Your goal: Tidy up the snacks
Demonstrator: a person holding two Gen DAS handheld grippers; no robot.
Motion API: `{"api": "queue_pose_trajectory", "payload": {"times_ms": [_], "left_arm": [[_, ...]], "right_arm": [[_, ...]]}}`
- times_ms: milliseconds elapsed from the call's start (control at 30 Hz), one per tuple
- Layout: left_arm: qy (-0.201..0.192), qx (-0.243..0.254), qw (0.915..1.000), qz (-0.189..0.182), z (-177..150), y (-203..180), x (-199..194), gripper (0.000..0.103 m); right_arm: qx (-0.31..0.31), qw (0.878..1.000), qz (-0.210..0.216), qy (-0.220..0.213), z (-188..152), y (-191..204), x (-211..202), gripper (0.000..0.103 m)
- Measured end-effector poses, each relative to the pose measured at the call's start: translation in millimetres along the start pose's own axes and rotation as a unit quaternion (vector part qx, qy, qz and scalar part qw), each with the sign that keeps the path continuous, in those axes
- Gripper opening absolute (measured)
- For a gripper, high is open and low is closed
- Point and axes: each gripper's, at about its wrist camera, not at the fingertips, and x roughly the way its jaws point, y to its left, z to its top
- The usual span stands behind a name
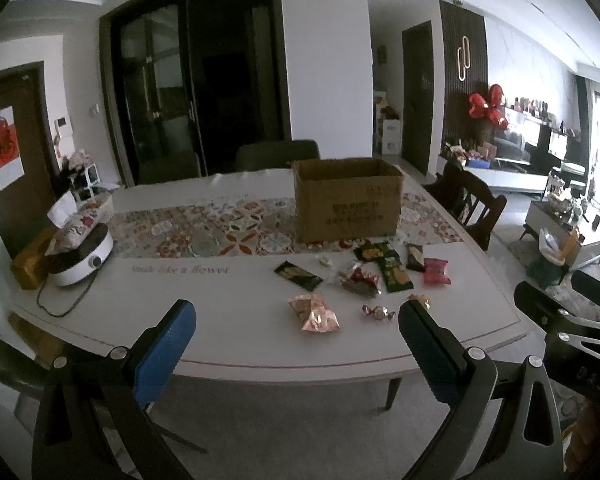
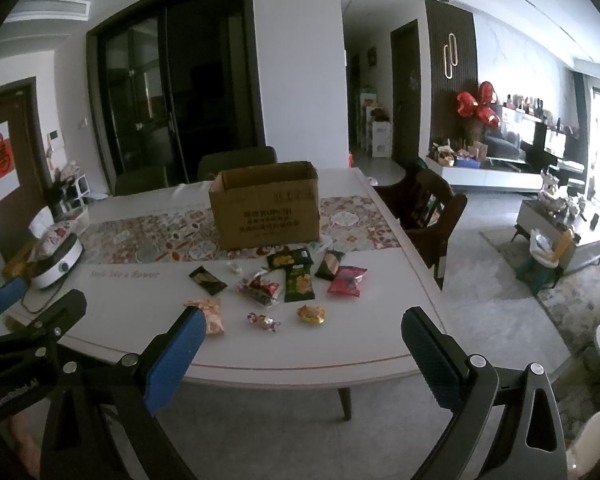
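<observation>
White dining surface (image 1: 228, 300) carries scattered foil snack packets (image 1: 314, 313) before an open brown cardboard box (image 1: 348, 200), presumably their destination; left gripper (image 1: 296, 344) and right gripper (image 2: 300, 356) fingers gape wide, empty

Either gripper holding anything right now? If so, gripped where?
Nothing held. The left gripper and right gripper are both open and empty, short of the snacks on the table.
</observation>
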Motion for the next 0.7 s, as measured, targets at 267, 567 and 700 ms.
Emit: {"api": "queue_pose_trajectory", "payload": {"times_ms": [267, 567, 700], "left_arm": [[0.032, 0.003, 0.9995, 0.003, 3, -3, 34, 0.102], [0.080, 0.008, 0.9968, -0.002, 22, -1, 104, 0.094], [0.111, 0.012, 0.9937, -0.012, 30, 2, 144, 0.092]], "right_arm": [[-0.001, 1.000, 0.007, 0.027, -3, -3, 22, 0.100], [-0.003, 0.998, 0.003, 0.070, 9, 3, 84, 0.100], [-0.002, 0.995, 0.001, 0.097, 19, 6, 120, 0.099]]}}
